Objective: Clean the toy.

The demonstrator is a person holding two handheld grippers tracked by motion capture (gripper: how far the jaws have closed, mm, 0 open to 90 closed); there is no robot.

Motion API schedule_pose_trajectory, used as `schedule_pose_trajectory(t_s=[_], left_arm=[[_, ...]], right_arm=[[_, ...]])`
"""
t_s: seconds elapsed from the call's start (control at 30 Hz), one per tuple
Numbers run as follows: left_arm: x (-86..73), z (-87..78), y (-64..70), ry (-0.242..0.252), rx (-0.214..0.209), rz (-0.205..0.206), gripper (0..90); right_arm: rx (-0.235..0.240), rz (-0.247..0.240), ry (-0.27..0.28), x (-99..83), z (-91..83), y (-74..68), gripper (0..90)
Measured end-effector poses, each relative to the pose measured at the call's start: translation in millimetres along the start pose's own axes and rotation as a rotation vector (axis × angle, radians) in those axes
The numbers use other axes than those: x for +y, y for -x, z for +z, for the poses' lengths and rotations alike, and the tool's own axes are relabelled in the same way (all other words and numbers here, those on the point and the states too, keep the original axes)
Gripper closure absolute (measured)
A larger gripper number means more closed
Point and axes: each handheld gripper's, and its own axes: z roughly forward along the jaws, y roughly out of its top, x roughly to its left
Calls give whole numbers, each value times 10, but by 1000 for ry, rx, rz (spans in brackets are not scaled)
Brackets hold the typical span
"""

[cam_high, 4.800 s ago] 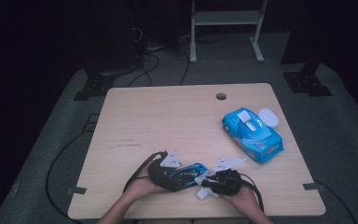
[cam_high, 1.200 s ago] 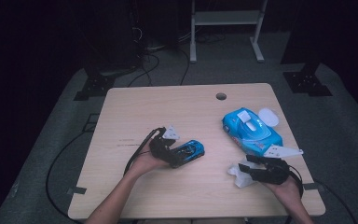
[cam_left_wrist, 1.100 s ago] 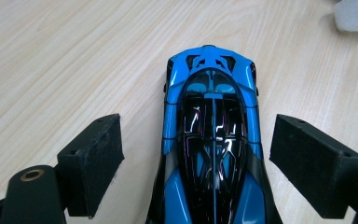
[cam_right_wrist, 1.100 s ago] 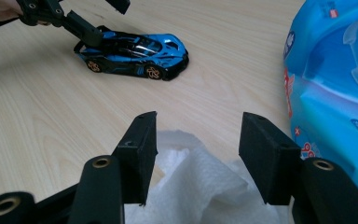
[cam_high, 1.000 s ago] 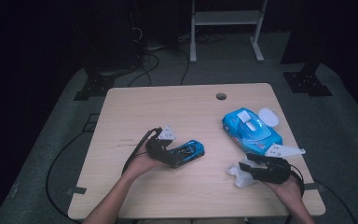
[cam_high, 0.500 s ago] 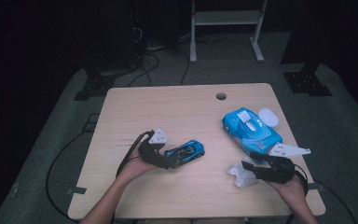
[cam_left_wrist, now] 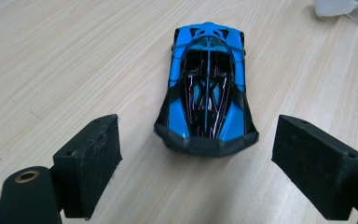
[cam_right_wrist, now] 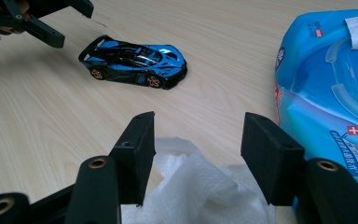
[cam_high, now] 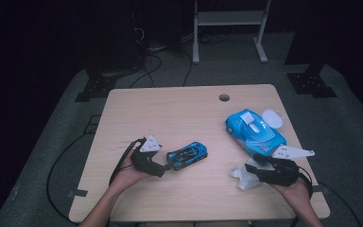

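toy car (cam_high: 187, 155): bright blue with black roof, black stripes and gold wheels; standing on its wheels on the table (cam_high: 179, 113), toward the near left part, free of both grippers.
car in left gripper view: blunt black end (cam_left_wrist: 208, 140) facing the camera, body pointing straight away, lying just ahead of the gap between the jaws.
left gripper (cam_high: 164, 166): jaws spread wide, gripping nothing; tips just short of the car's near end, not touching.
left hand (cam_high: 130, 171): wrapped round the gripper body, forearm coming in from the bottom edge, gripper aimed right and slightly away toward the car.
tissue (cam_high: 246, 176): white, crumpled, lying on the wood near the front right.
right gripper (cam_right_wrist: 196, 156): jaws apart, tissue bunched between and under them; contact hard to judge.
right hand (cam_high: 298, 188): low at the near right corner, gripper pointing left.
wipes pack (cam_high: 255, 133): blue, flap open, just beside the right gripper on the far side.
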Motion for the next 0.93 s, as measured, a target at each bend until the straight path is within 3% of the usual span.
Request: schedule_pose_trajectory(t_s=[0.33,0.77,0.93], left_arm=[[-158,-88,31,6,0,-25,130],[-316,-209,80,2,19,-25,122],[-402,-245,94,16,25,-50,122]], right_arm=[[0,-2,-7,-2,-4,-5,430],[1,-16,-9,-47,-30,-63,422],[0,-21,-5,-82,-38,-86,420]])
